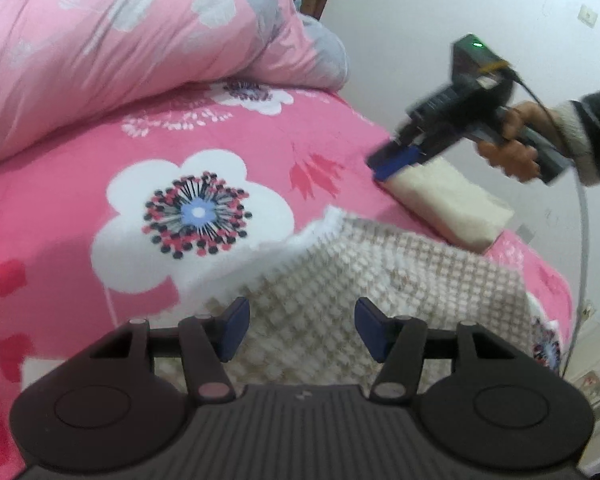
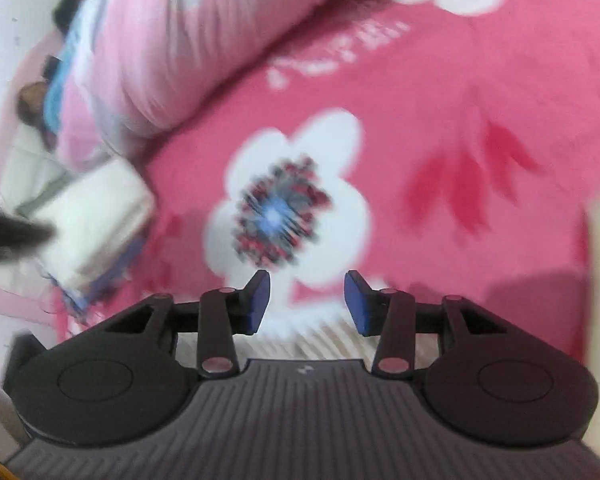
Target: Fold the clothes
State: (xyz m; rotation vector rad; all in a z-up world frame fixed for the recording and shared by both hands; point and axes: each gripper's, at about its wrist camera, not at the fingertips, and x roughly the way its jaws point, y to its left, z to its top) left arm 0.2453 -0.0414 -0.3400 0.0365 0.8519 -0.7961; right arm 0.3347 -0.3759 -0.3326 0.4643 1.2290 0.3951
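Observation:
A white and beige checked knit garment point(image 1: 340, 280) lies on the pink flowered bedspread point(image 1: 100, 152). My left gripper point(image 1: 302, 328) is open just above its near part, holding nothing. A folded cream garment point(image 1: 448, 204) lies further right near the bed's edge. My right gripper point(image 1: 392, 162) hovers over the far end of that cream garment in the left wrist view. In its own view the right gripper point(image 2: 306, 300) is open and empty over the bedspread point(image 2: 440, 100), with the fringe of the checked garment point(image 2: 320, 328) just under it. The view is blurred.
A rolled pink quilt point(image 1: 120, 52) lies along the far side of the bed. A stack of folded white cloth point(image 2: 96, 220) sits at the left in the right wrist view. White wall point(image 1: 440, 8) and a wooden post are behind the bed.

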